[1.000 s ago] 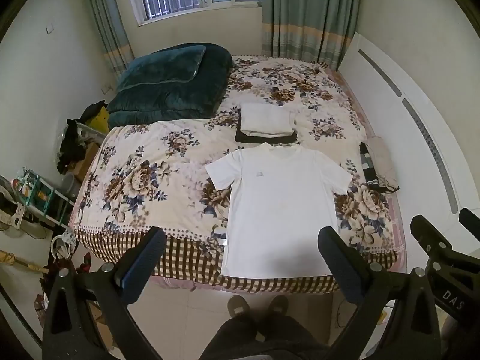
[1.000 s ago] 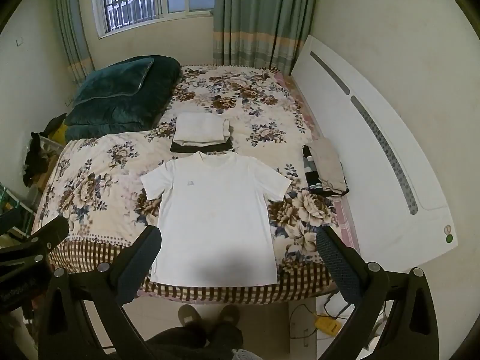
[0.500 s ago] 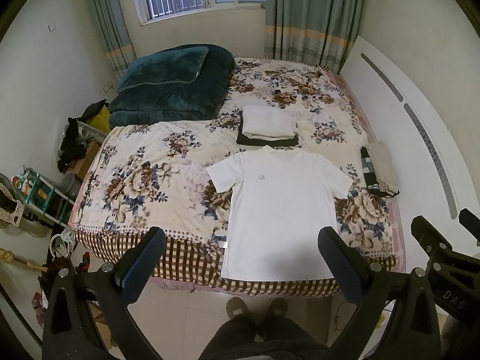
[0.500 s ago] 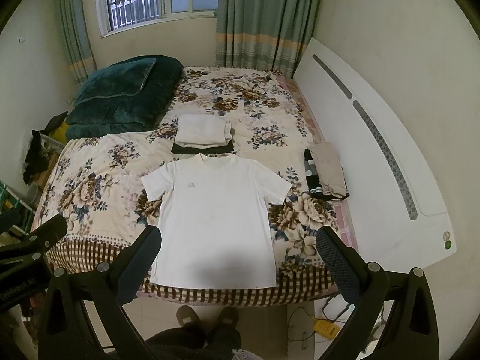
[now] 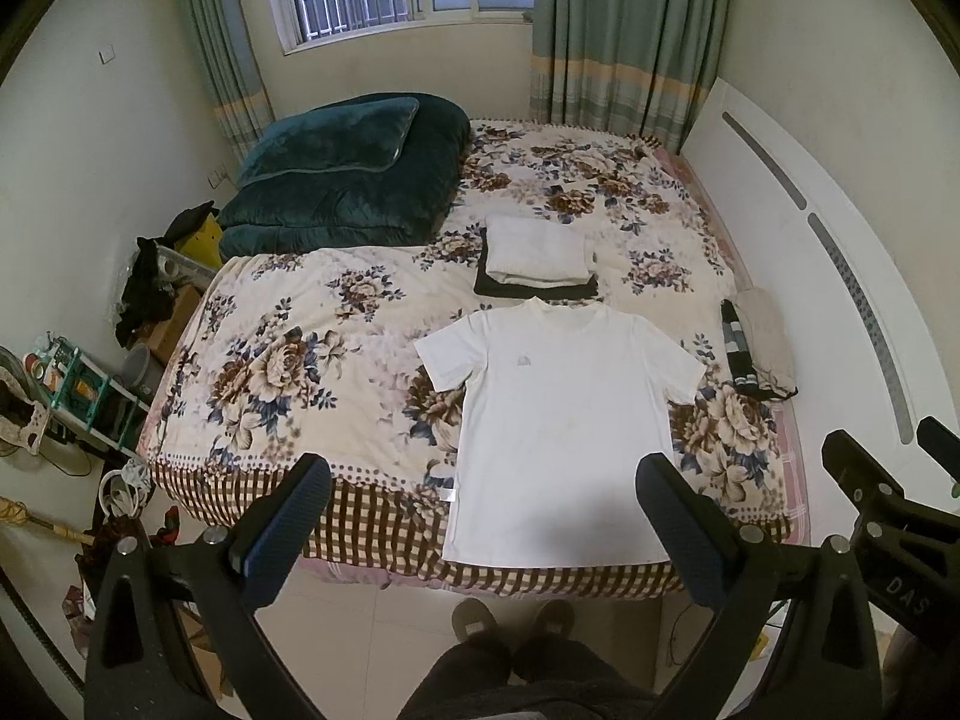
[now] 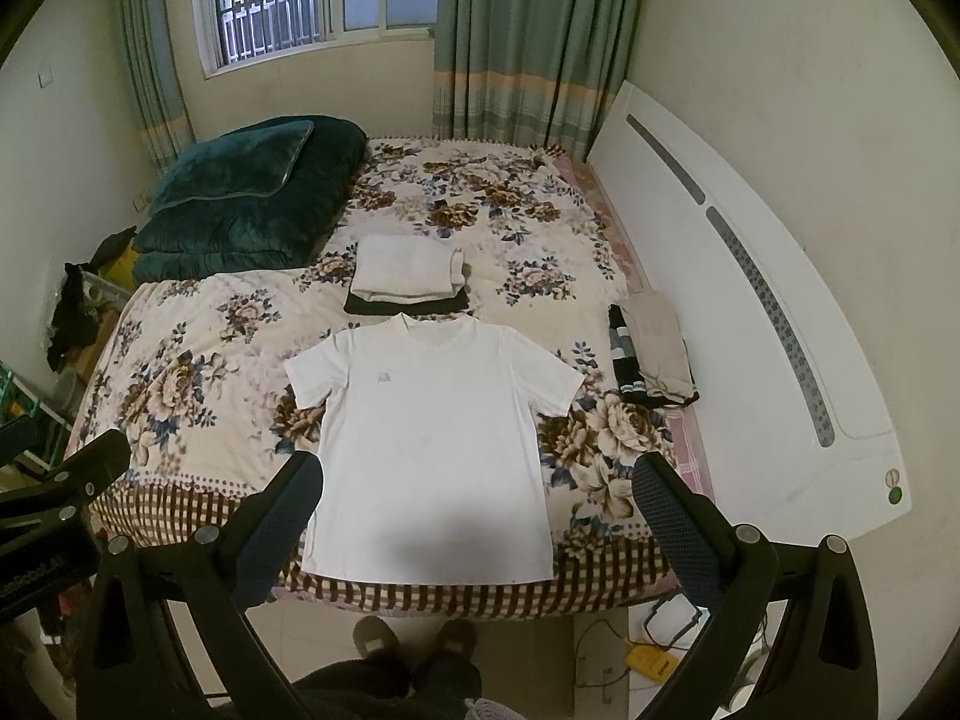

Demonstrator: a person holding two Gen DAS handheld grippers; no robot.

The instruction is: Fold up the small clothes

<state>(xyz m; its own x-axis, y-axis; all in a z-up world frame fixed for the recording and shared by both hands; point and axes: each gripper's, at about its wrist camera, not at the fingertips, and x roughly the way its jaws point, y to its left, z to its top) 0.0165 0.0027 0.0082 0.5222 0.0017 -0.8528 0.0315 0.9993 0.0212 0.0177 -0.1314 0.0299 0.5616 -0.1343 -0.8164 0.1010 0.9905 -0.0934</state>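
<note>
White T-shirt (image 5: 564, 414) lies flat and unfolded at the bed's (image 5: 288, 372) near edge, folded stack (image 5: 537, 261) at its twelve o'clock, left gripper (image 5: 480, 516) and right gripper (image 6: 477, 501) both hovering, jaws spread empty.

Floral bed (image 5: 336, 360) under flat white T-shirt (image 5: 564, 420)

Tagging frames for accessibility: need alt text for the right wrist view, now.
A white T-shirt lies spread flat, front up, at the near edge of a floral-covered bed, framed by the open right hand-held gripper. A folded stack sits beyond its collar, and more clothes lie near the bed's right edge.
</note>
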